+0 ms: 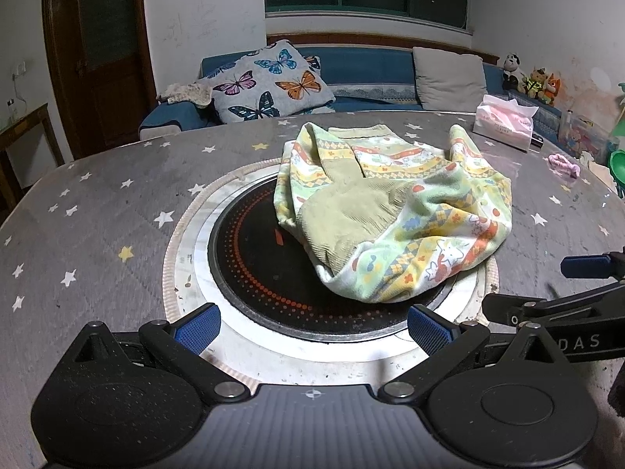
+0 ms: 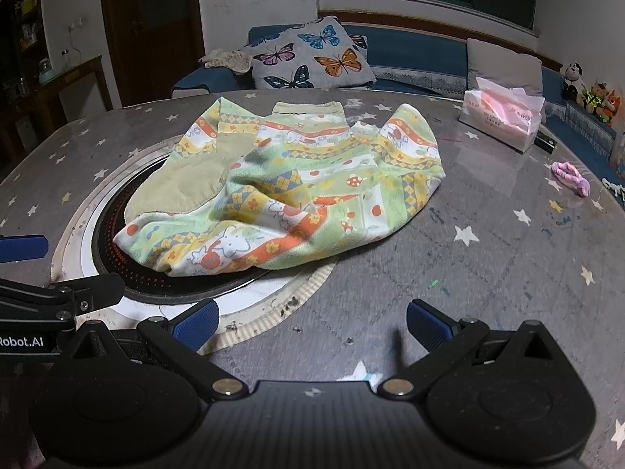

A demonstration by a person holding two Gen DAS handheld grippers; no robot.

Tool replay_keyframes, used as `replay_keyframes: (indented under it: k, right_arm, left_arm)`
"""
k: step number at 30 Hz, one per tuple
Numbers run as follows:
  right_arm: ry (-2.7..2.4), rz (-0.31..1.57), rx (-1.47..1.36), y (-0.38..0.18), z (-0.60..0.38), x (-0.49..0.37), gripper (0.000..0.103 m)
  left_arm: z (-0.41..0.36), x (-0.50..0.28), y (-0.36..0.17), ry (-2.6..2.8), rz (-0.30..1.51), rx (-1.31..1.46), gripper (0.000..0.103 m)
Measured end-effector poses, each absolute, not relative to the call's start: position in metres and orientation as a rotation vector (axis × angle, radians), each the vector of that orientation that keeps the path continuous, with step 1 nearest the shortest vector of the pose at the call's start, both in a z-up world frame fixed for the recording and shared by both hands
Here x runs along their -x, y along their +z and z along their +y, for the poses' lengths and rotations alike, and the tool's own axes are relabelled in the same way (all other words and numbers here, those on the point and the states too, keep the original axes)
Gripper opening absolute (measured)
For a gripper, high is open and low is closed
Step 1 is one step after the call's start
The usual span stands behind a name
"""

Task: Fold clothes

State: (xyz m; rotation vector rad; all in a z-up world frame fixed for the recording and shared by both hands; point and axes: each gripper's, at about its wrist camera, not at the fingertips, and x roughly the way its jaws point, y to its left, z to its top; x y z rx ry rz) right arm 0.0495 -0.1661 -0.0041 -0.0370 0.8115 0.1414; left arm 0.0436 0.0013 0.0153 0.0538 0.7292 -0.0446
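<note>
The garment (image 2: 289, 187) lies crumpled on the table (image 2: 468, 273), over the far right part of the round hob (image 2: 117, 250) set in its middle. A tissue pack (image 2: 504, 117) sits near the far right edge, a hair tie (image 2: 572, 176) nearer along that edge.
</note>
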Motion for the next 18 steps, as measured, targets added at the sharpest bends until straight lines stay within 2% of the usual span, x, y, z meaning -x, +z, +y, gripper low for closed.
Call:
replay_keyframes:
  k: [18]
  right_arm:
    - [0.197, 0.783, -0.005, 0.019, -0.184, -0.076, 0.103]
  left_arm:
    - [0.014, -0.072, 0.043, -0.043, 0.668, -0.07, 0.103]
